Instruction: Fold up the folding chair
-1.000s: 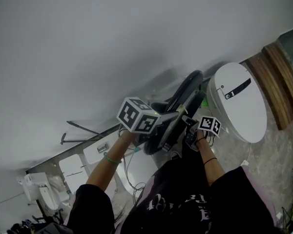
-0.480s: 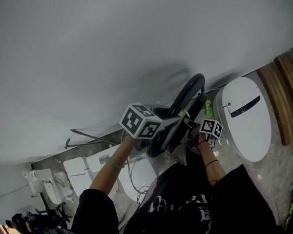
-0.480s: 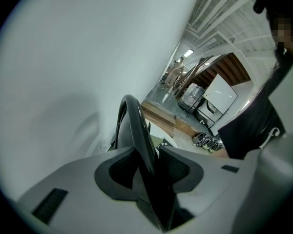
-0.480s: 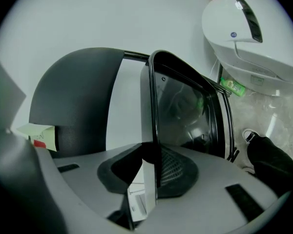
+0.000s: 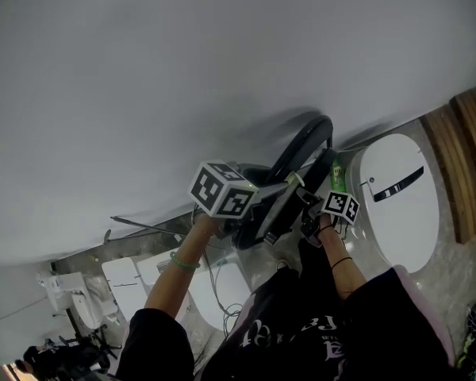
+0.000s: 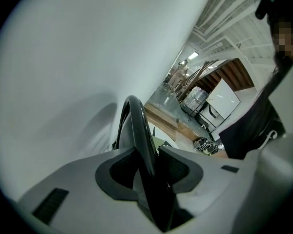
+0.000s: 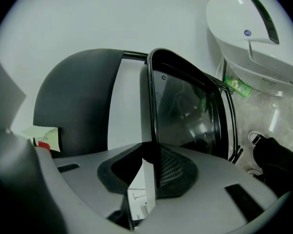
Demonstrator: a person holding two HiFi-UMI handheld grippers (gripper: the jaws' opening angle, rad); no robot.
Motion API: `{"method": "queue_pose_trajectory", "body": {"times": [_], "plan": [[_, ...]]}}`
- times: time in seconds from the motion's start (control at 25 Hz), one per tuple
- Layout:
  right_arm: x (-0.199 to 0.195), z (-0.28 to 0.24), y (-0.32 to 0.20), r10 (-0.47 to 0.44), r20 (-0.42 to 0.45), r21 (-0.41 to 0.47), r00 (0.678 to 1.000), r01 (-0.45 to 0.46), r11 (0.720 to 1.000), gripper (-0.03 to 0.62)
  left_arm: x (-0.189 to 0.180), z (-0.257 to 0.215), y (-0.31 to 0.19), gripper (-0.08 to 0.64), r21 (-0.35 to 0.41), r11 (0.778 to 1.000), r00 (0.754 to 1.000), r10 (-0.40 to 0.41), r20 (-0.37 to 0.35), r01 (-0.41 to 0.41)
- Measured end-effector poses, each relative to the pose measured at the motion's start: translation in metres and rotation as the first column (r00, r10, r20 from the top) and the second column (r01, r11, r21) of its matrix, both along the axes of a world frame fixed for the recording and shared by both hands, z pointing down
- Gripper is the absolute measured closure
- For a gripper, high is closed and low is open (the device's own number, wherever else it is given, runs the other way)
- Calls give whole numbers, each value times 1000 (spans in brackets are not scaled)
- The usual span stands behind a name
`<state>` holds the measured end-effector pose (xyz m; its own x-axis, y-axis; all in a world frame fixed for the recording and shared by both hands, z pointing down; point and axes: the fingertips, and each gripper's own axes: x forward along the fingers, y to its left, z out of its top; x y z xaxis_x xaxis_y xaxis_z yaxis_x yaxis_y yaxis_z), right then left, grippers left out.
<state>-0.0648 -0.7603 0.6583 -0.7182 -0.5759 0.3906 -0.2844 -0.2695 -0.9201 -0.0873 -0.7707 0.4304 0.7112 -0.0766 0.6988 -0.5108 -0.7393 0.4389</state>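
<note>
Together, our left gripper (image 5: 288,186) and our right gripper (image 5: 308,202) have carried the folding chair (image 5: 305,145) sideways along the white wall (image 5: 182,70). A second ago the chair's black hoop sat right next to the white oval lid (image 5: 401,205). Now we see a gap there, and a green bottle (image 5: 337,177) shows in it.

Our left gripper is squeezing the thick black tube of the chair's frame, so its jaws stand quite wide. Our right gripper is almost closed and pinches a thin black edge of the frame. Both holds look the same as before.

The chair sits between the two grippers, right in front of us and close to the wall. From above it looks flat and thin. So we think the folding is done, and we are just taking the chair to a spot to park it. We should keep both holds tight until it rests on something.
</note>
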Motion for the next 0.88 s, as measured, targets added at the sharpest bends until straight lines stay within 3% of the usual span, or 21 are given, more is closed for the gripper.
{"method": "queue_pose_trajectory", "body": {"times": [0.2,0.36,0.6,0.88], "plan": [[-15,-1,-12,0,45,-15,999,1,1000,522,-20,3,-21,445,-4,995,995,-96,-20,96],[-17,1,-17,8,68,-19,998,-7,1000,520,-24,5,-29,450,-16,994,994,-109,-24,108],[-19,-1,-19,-68,-23,28,997,68,997,520,-23,3,-30,450,-27,993,992,-115,-46,114],[-19,1,-17,-106,-72,27,992,109,994,518,-24,5,-28,449,-50,992,991,-116,-70,113]]}}
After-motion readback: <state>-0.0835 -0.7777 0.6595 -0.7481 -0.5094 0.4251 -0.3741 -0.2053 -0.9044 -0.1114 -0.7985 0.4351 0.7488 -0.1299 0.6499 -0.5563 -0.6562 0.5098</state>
